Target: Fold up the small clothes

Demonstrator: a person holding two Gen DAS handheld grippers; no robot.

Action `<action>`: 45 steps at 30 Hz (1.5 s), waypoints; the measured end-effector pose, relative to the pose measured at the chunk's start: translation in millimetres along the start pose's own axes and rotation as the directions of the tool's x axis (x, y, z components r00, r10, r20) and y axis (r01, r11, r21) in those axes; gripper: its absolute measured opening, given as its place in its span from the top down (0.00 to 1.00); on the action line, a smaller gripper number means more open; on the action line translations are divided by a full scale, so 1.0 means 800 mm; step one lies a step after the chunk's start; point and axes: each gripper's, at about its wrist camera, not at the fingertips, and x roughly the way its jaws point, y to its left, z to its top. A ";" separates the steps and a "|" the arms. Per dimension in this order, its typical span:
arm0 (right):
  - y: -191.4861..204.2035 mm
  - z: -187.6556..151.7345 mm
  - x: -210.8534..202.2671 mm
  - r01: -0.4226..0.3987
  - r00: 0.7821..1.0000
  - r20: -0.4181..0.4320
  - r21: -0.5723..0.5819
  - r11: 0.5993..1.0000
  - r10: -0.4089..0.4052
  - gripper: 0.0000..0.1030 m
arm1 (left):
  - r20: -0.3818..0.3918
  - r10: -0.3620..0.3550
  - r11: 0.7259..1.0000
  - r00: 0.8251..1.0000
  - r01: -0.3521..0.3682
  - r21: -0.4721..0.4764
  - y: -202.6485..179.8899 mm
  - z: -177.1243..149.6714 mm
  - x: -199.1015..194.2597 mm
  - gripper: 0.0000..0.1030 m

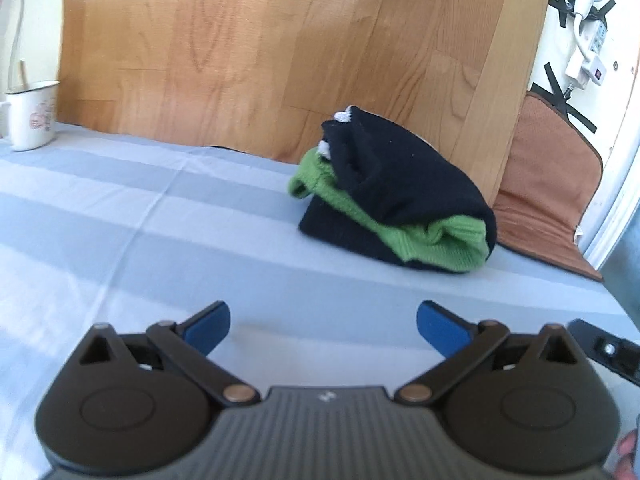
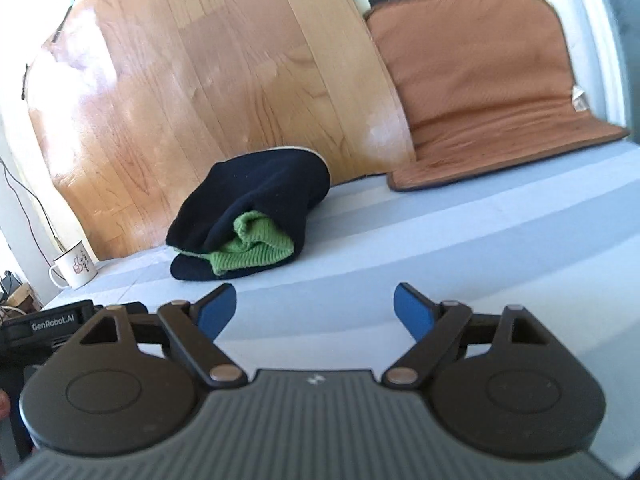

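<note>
Work surface: a table covered by a pale blue-and-white striped cloth (image 1: 120, 208), creased along fold lines. Behind it a wood-grain panel (image 1: 280, 48) leans or stands upright against a white wall. A brown padded cushion (image 2: 480, 80) rests against the wall beside the panel, its lower edge lying on the cloth. A white enamel mug (image 1: 32, 114) with a red printed motif stands at the cloth's far corner, well apart from the clothing; a stick-like item rises from it. A white power strip (image 1: 588, 52) hangs on the wall among strips of black tape.

Task object: a folded knit garment (image 1: 396, 196), navy outside with green knit showing at the open edges, lies on the cloth just in front of the panel and near the cushion. Small white details show at its top in the left wrist view; what they are cannot be told.

Left gripper (image 1: 323, 330): blue-padded fingers spread wide, holding nothing, above bare cloth short of the garment. Right gripper (image 2: 315, 309): fingers likewise apart and empty, the garment ahead and to its left.

Both views are soft with blur; the garment's type is not discernible.
</note>
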 end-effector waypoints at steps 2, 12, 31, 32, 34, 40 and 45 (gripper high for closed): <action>0.004 -0.006 -0.009 0.037 0.999 0.004 -0.006 0.999 -0.036 0.08 | 0.014 0.034 0.999 0.999 -0.034 0.024 -0.004 -0.007 -0.012 0.00; 0.027 -0.025 -0.036 0.163 0.986 0.043 -0.076 0.984 -0.160 0.00 | 0.122 0.159 0.974 0.980 -0.176 0.145 -0.028 -0.025 -0.043 0.00; 0.043 -0.029 -0.040 0.184 0.982 0.062 -0.156 0.970 -0.177 0.00 | 0.188 0.266 0.958 0.946 -0.280 0.056 -0.018 -0.025 -0.053 0.00; 0.042 -0.029 -0.040 0.181 0.983 0.061 -0.152 0.972 -0.174 0.00 | 0.196 0.266 0.958 0.944 -0.282 0.060 -0.019 -0.025 -0.054 0.00; 0.042 -0.029 -0.041 0.177 0.984 0.061 -0.146 0.973 -0.170 0.00 | 0.201 0.264 0.956 0.943 -0.283 0.071 -0.021 -0.026 -0.056 0.00; 0.043 -0.030 -0.041 0.174 0.984 0.061 -0.144 0.974 -0.167 0.00 | 0.223 0.258 0.956 0.940 -0.281 0.081 -0.024 -0.027 -0.060 0.00; 0.042 -0.029 -0.040 0.167 0.985 0.057 -0.137 0.976 -0.161 0.00 | 0.221 0.259 0.952 0.940 -0.287 0.103 -0.027 -0.030 -0.060 0.00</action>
